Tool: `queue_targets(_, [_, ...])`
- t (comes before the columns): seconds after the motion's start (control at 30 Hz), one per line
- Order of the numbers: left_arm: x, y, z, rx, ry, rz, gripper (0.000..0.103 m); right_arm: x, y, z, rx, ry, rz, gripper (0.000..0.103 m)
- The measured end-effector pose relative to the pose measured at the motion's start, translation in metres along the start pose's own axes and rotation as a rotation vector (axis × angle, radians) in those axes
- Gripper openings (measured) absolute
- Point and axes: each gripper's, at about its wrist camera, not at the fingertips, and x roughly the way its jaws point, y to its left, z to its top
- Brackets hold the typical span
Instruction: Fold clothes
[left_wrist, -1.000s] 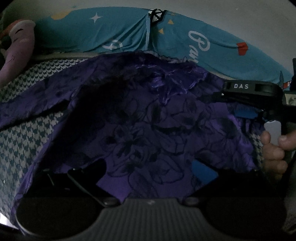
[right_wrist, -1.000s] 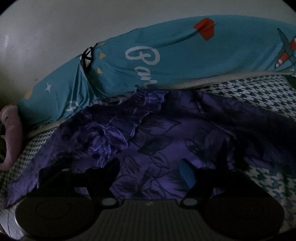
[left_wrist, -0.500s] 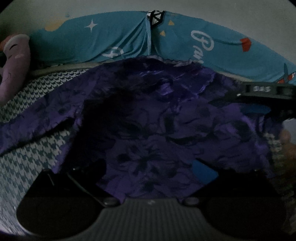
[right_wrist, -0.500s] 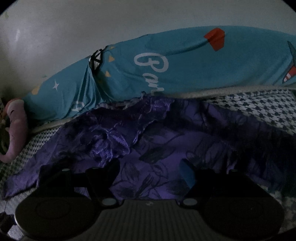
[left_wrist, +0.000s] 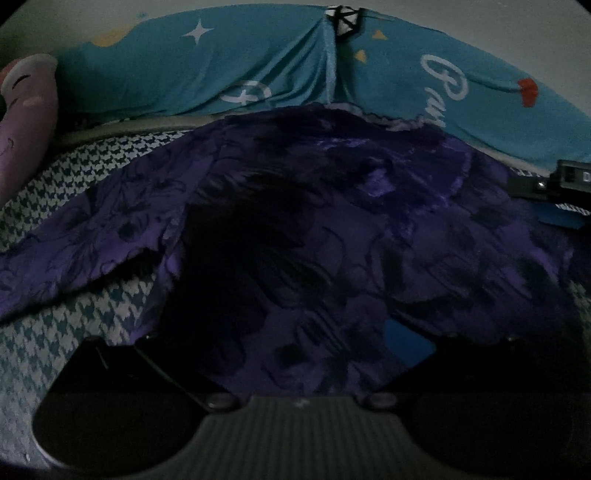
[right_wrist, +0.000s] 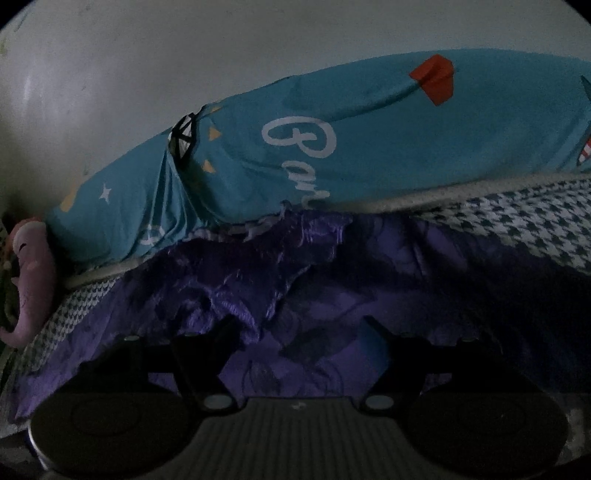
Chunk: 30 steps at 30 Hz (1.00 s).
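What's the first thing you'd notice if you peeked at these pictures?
A big shiny purple garment with dark flower shapes lies spread and rumpled over the houndstooth bedcover, filling the middle of both views. Behind it, along the wall, lies a long bright teal pillow printed with white writing, stars and a red paper plane. A pink plush toy with a sleepy face sits at the far left.

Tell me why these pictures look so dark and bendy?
Left wrist view: dim room, a deep shadow on the purple shirt, slight blur, and the lens curves the blue pillow. Right wrist view: also dim, sharper, the grey wall shows faint shine, edges bend and go black.
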Motion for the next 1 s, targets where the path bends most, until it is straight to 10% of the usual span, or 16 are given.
queue_targets(1.0, [0.03, 0.023, 0.02, -0.084, 0.112, -0.05, 0.103, 0.107, 0.023, 0.062, -0.24, -0.081, 0.027, 0.071])
